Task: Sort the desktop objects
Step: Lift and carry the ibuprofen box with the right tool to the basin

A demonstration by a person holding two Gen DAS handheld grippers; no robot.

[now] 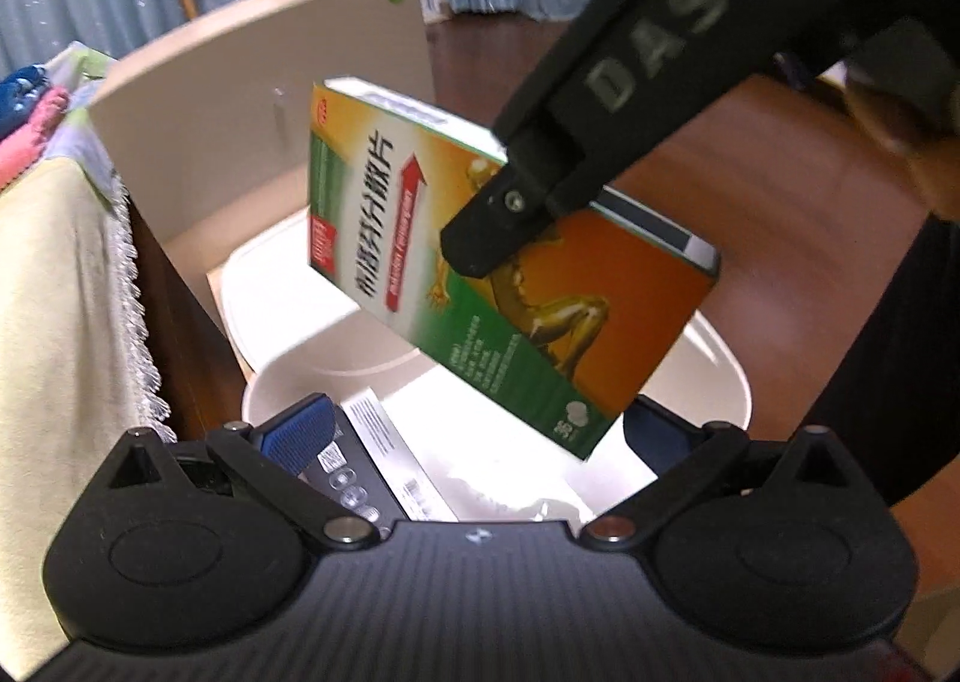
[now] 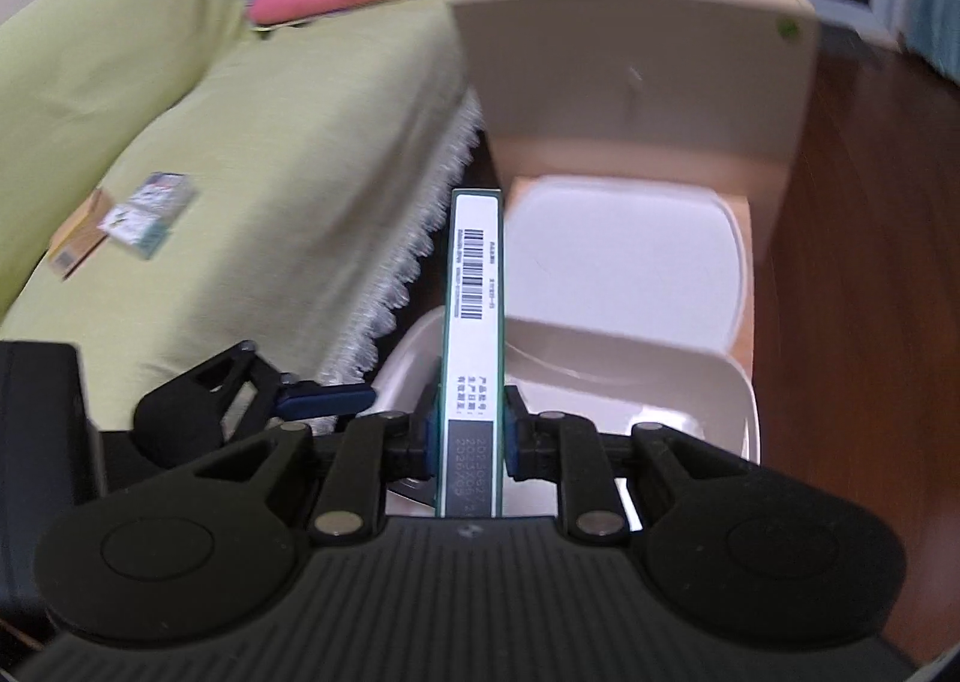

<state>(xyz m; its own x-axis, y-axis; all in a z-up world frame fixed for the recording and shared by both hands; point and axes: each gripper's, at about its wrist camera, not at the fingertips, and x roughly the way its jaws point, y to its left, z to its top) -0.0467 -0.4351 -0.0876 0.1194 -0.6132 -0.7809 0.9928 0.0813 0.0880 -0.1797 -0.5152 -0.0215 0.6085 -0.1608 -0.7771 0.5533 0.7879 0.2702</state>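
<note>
Right wrist view, my right gripper (image 2: pixel 469 436) clenched on a slim green-and-orange cardboard medicine box (image 2: pixel 474 286), above a white plastic bin (image 2: pixel 708 382), my left gripper (image 1: pixel 474 430) spread wide, holding nothing.

Two wrist fisheyes, both tilted steeply down. Left wrist view looks from just behind its own fingers onto the white bin (image 1: pixel 720 376), very near, with the beige chair back (image 1: pixel 252 100) far behind, the draped table (image 1: pixel 54 292) at left and wood floor at right. Right wrist view sits close above the same white bin (image 2: pixel 708 382), facing the same chair back (image 2: pixel 636 64), draped table (image 2: pixel 210 172) spread at left. Shared: bin, its lid, chair, lace table edge, floor, plus the medicine box (image 1: pixel 480 262) seen flat from the left view and edge-on (image 2: pixel 474 322) from the right.
</note>
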